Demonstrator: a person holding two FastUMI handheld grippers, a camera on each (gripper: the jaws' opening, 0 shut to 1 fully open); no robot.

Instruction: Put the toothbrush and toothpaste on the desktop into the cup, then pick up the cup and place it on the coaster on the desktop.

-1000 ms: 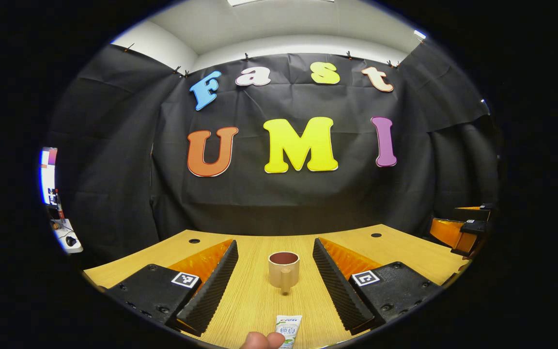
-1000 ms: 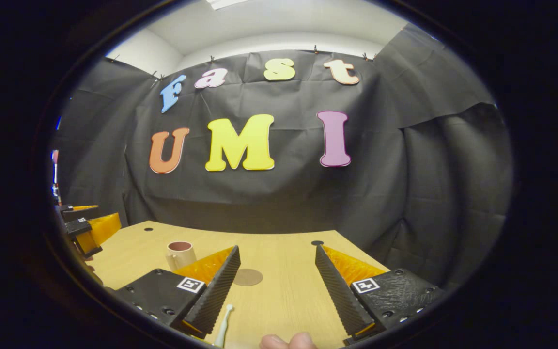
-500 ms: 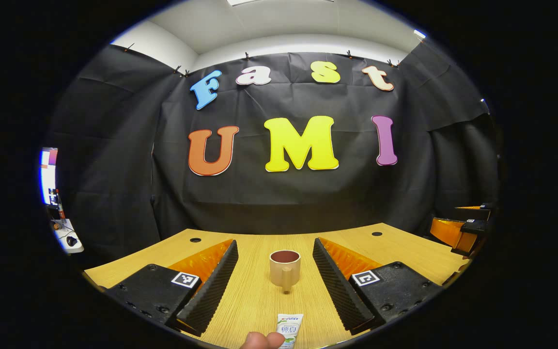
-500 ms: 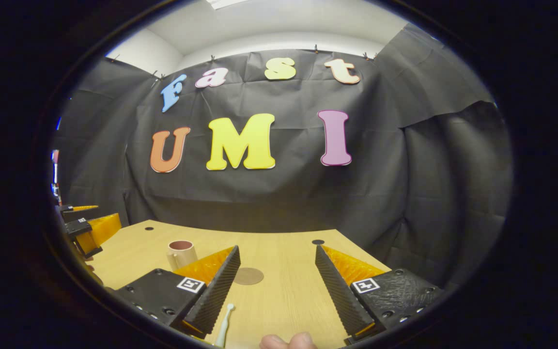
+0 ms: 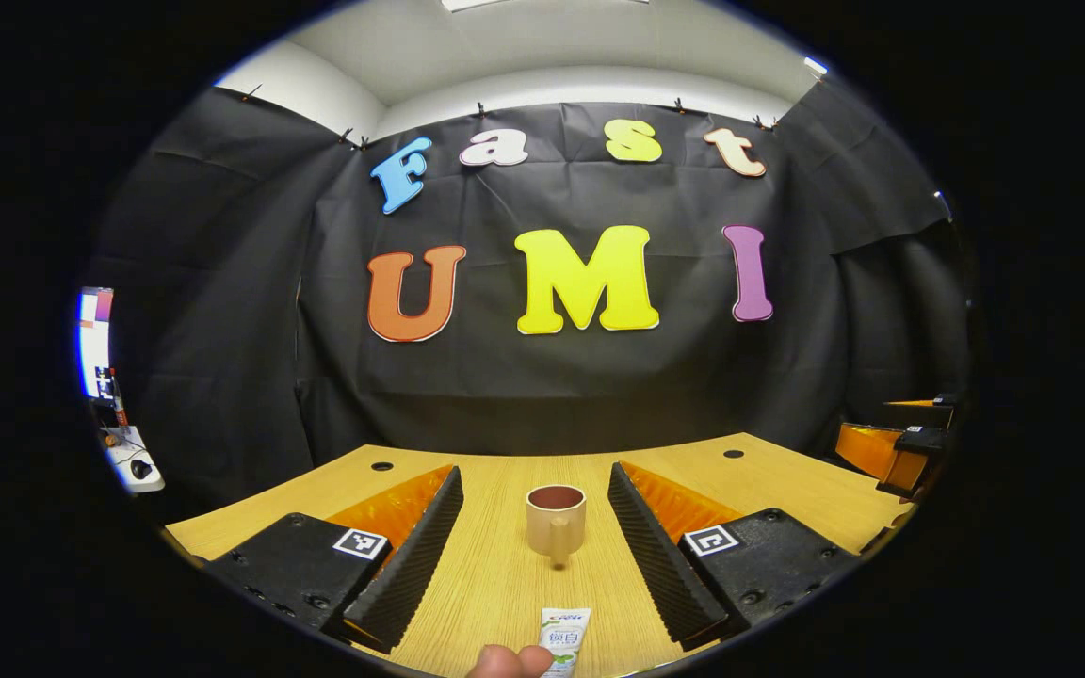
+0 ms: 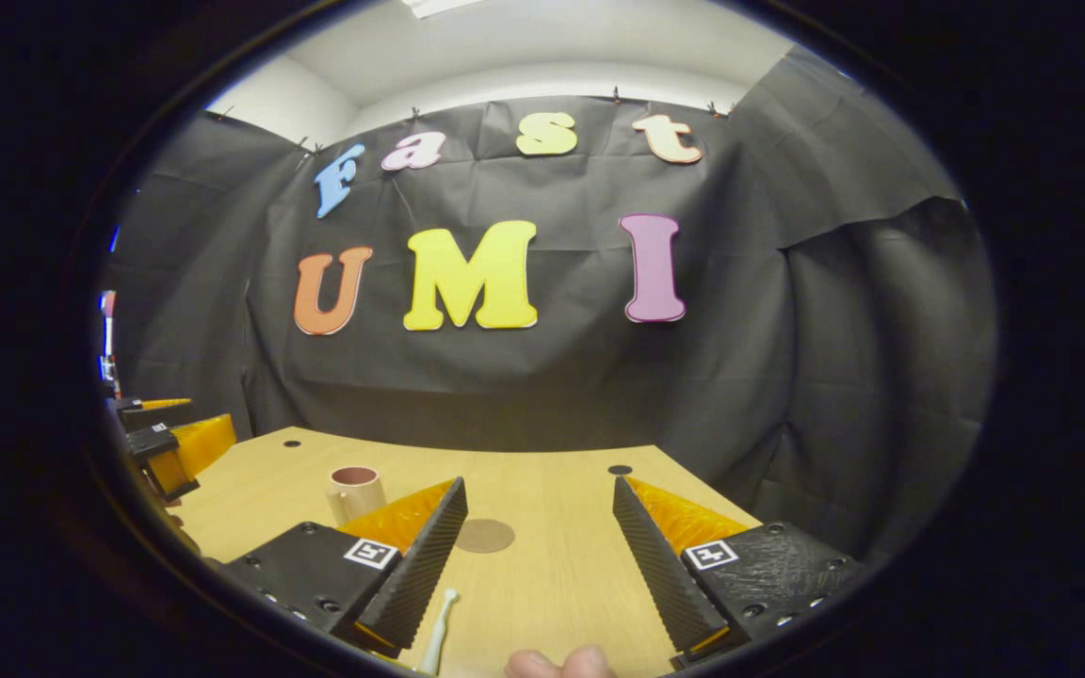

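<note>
I hold the left gripper (image 5: 535,551) low over the wooden desktop (image 5: 505,584) with its fingers spread wide and nothing between them. The cup (image 5: 556,519) stands upright straight ahead in that gap, handle toward me, and the toothpaste (image 5: 563,638) lies flat just below the fingers, near the camera. The right gripper (image 6: 535,551) is also spread and holds nothing. The toothbrush (image 6: 437,631) lies close under its left finger, and the round coaster (image 6: 484,536) lies bare just ahead, with the cup off to its left. My worry is the toothpaste: it sits so near that I could overshoot it, or the fingers could scrape the desktop and push the flat tube away. A careless sweep forward could also knock the cup over.
</note>
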